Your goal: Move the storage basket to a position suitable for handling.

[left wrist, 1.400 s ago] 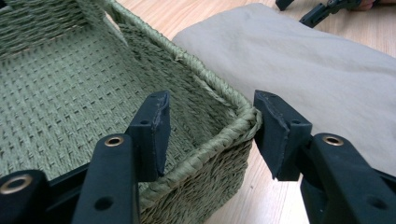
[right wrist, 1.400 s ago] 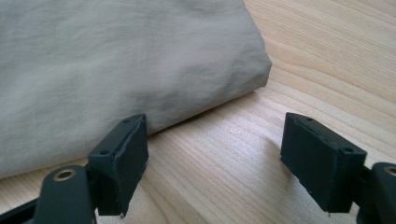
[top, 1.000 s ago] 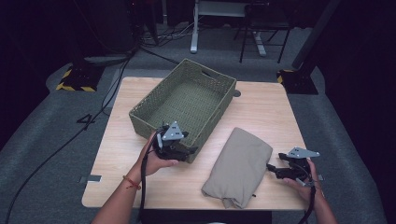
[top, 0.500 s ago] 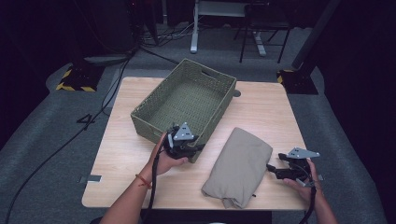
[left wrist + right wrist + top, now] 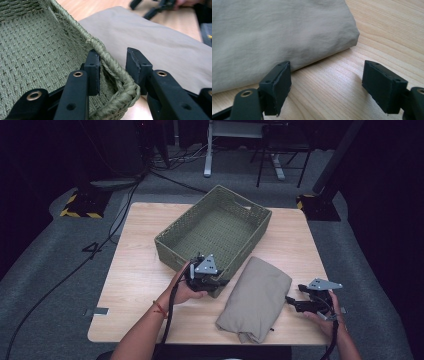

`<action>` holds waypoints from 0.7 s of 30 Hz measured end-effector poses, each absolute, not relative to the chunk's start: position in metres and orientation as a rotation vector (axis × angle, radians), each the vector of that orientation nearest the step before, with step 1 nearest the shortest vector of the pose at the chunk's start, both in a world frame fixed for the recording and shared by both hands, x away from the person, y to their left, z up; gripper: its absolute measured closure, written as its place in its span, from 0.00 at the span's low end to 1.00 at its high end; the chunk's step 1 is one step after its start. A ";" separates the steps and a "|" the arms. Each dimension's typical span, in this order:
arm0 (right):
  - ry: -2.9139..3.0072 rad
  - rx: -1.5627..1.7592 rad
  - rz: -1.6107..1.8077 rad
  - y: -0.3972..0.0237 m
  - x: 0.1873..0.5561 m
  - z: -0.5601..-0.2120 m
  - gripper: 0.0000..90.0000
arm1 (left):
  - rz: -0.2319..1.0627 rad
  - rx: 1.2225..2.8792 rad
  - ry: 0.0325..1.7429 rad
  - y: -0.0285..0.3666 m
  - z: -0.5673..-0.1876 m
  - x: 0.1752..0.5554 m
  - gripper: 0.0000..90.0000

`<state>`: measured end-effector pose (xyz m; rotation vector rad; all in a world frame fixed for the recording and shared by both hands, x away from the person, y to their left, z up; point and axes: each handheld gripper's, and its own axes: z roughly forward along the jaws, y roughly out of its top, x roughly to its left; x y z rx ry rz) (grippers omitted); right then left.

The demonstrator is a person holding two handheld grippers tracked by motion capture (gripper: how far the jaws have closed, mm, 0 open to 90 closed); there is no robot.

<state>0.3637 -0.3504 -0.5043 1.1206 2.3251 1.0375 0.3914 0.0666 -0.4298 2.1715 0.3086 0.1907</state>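
Note:
A green woven basket [image 5: 172, 256] stands slantwise on the wooden table [image 5: 140, 270]. My left gripper [image 5: 220, 282] is at its near corner. In the left gripper view the jaws [image 5: 112, 65] have just been closing and now pinch the braided rim of the basket [image 5: 37, 50] between them, one inside and one outside. A folded beige cloth [image 5: 257, 297] lies to the right of the basket. My right gripper [image 5: 291, 303] rests at the cloth's right edge, open. Its jaws [image 5: 327, 80] stand wide over bare wood beside the cloth [image 5: 274, 32].
The basket is empty inside. The table's near edge runs just below the cloth and both hands. Grey carpet surrounds the table, with cables [image 5: 60, 285] at the left, a black-and-yellow striped base [image 5: 80, 205] and furniture legs [image 5: 207, 150] behind.
My left gripper slid right along the basket's near wall to its corner, and its jaws closed on the rim. The right gripper and the cloth kept still.

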 end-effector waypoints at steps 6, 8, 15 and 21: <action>2.325 1.121 1.038 -0.350 0.364 -0.504 0.26 | 0.306 2.213 0.354 0.093 -0.424 0.378 0.73; 2.324 1.122 1.037 -0.350 0.363 -0.504 0.26 | 0.348 2.211 0.401 0.108 -0.423 0.374 0.73; 2.324 1.122 1.037 -0.350 0.363 -0.504 0.26 | 0.415 2.154 0.601 0.156 -0.421 0.367 0.73; 2.320 1.130 1.034 -0.350 0.363 -0.504 0.26 | 0.458 2.116 0.702 0.182 -0.422 0.365 0.68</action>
